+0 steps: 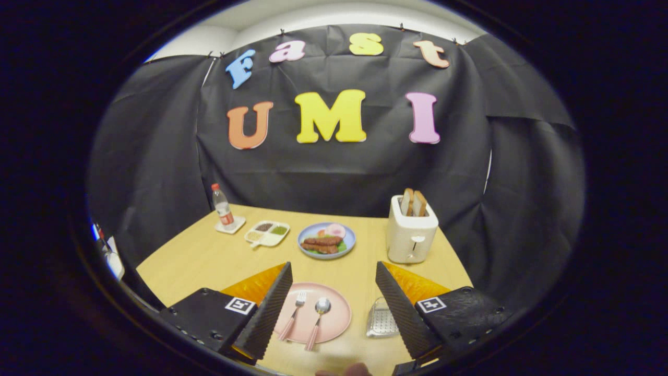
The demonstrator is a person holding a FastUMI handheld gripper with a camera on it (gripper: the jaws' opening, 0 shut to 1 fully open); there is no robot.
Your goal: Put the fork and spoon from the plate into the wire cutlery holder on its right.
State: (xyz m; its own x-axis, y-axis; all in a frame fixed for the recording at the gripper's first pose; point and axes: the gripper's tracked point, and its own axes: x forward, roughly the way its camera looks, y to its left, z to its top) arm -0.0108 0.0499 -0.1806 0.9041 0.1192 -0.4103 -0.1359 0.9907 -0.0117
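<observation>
Gripper view | fork, spoon on plate between spread fingers

On the worktop, fork and spoon lie side by side on the plate near the front edge, fork left; the wire cutlery holder stands just right; toaster behind it

Handheld two-finger gripper: ribbed wedge-shaped fingers set wide apart, on black blocky carriages with small screws along the edges. Each carriage bears a square white-and-black marker tag; orange panels behind.
</observation>
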